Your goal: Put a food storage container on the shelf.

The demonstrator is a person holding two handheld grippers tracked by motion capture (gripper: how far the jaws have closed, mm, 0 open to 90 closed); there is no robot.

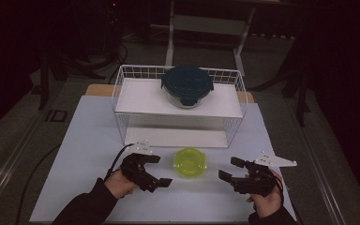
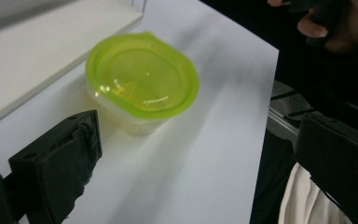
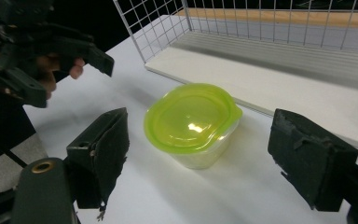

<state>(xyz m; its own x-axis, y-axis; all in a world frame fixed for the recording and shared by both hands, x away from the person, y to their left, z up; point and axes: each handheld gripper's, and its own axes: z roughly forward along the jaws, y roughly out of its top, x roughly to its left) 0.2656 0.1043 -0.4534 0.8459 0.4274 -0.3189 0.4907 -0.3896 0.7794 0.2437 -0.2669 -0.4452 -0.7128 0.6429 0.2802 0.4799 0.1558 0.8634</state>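
Observation:
A small clear tub with a lime-green lid [image 1: 190, 162] stands on the white table [image 1: 89, 140], just in front of the wire rack. My left gripper [image 1: 160, 170] hovers a little to its left, open, with nothing between its jaws. My right gripper [image 1: 229, 168] is to the tub's right, also open and pointing at it. In the left gripper view the tub [image 2: 142, 79] sits ahead of the wide-apart left gripper [image 2: 200, 135], untouched. In the right gripper view the tub [image 3: 191, 119] lies ahead of the right gripper [image 3: 198, 140], clear of both pads.
A white wire rack [image 1: 122, 93] with two shelves stands at the back of the table. On its upper shelf sits a glass container with a dark blue lid [image 1: 187, 84]. Cables trail from the left gripper toward the table's left edge. The surrounding room is dark.

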